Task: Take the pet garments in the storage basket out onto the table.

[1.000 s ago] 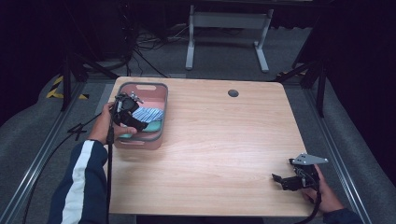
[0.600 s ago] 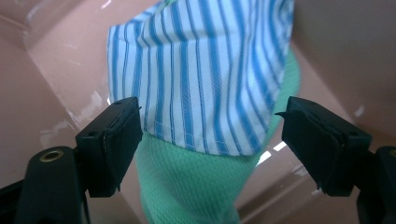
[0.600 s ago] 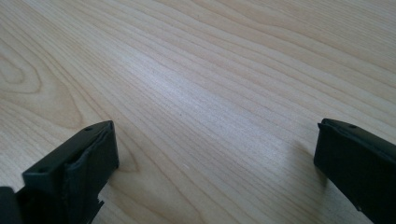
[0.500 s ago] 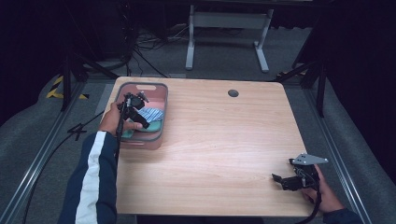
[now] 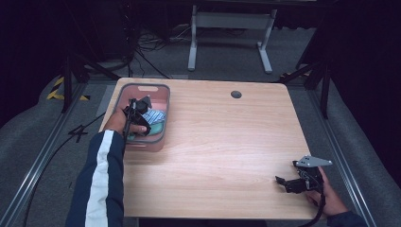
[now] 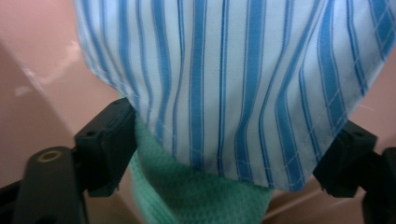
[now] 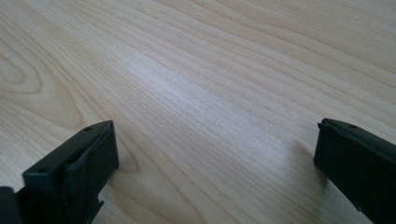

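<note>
A: What's the left claw [image 5: 142, 109] working on?

B: The blue-and-white striped woven cloth [image 6: 233, 79]. It lies in the shallow pink plastic bin with the grey rim [image 5: 163, 90], draped over a mint-green knitted cloth [image 6: 196, 196], and it sits straight ahead of the left claw, bulging between the two jaws.

A: Has the claw got it?

B: No. The jaws stand wide, one on either side of the fold, neither pressing the fabric. So it's released, poised to pinch.

A: How should the pinch go?

B: I'd judge the striped hem is the place to bite. The green cloth lies right under it, just below the claw's centre, so a deep closure would likely take both layers. Better to stay shallow, close on the striped edge alone, then lift straight up and watch whether the green one trails along.

A: Anything close that could get in the way?

B: The pink bin wall is near behind the cloth; a push forward could jam the jaw tips against it.

A: And the other hand?

B: The right claw [image 5: 283, 182] rests low over the pale wood-grain counter [image 7: 196, 84], well apart from the bin, jaws spread, nothing between them.
</note>
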